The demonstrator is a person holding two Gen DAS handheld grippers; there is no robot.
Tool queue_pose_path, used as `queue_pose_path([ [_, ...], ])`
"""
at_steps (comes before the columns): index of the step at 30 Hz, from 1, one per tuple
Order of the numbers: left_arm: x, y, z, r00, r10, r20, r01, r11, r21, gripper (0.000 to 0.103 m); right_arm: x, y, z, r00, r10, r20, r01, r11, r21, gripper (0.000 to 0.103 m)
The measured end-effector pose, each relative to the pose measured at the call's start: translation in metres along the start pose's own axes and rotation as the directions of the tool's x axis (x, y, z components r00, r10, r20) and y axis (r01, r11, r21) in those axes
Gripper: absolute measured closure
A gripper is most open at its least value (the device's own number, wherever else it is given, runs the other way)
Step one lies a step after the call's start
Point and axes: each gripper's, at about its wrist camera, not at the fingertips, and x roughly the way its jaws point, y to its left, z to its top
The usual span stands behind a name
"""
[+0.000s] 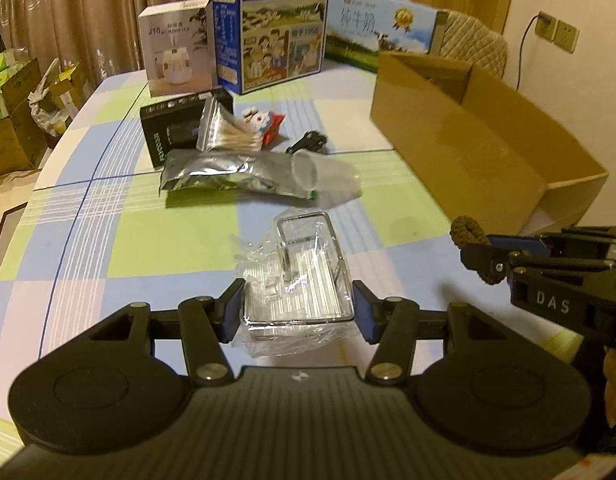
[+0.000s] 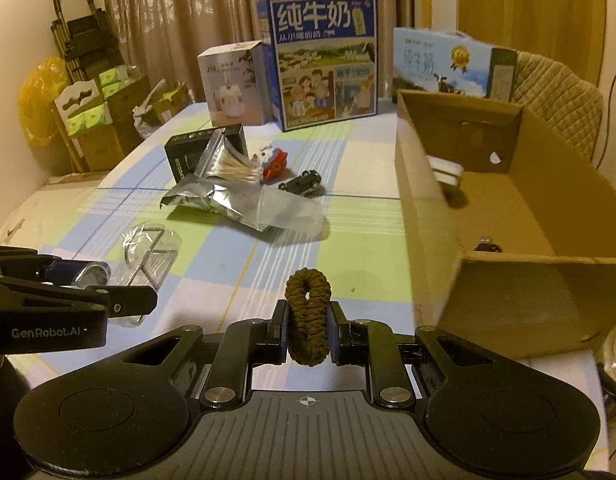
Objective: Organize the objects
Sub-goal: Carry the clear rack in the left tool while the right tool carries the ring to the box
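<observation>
Your right gripper [image 2: 308, 330] is clamped on a brown hair tie [image 2: 307, 312], carried clear of the table [image 2: 339, 208] beside the open cardboard box [image 2: 427, 216], likely its destination. Your left gripper [image 1: 298, 312] has its pads pressed on a plastic-wrapped wire rack [image 1: 304, 276], apparently lifted as well. Foil pouches, cotton swabs and a toy car [image 2: 302, 182] wait mid-table.

"纯牛奶" on blue milk carton [image 2: 323, 60], "J10" on white box [image 1: 176, 48], "GenRobot.AI" (white print) on left tongs [image 2: 120, 280]
</observation>
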Motion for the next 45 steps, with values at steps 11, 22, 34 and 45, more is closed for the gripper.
queue_pose_path([
  [11,-0.036,-0.024,0.007,0.997,-0.058,0.056,0.057,0.998,0.012,0.053,-0.035,-0.006,-0.005,0.999,-0.030,0.029,0.030,1.000,0.007,0.087],
  [22,-0.052,-0.045,0.026,0.991,-0.097,0.095,0.093,0.994,0.048,0.053,-0.065,-0.027,0.009,0.994,-0.068,0.086,0.065,0.997,0.033,0.087],
  [34,-0.047,-0.102,0.080,0.966,-0.223,0.135,0.208,0.971,0.113,0.053,-0.096,-0.096,0.046,0.968,-0.188,0.166,0.175,0.981,0.090,0.087],
  [45,-0.012,-0.160,0.122,0.954,-0.272,0.125,0.248,0.952,0.180,0.053,-0.088,-0.169,0.065,0.960,-0.240,0.141,0.217,0.962,0.166,0.087],
])
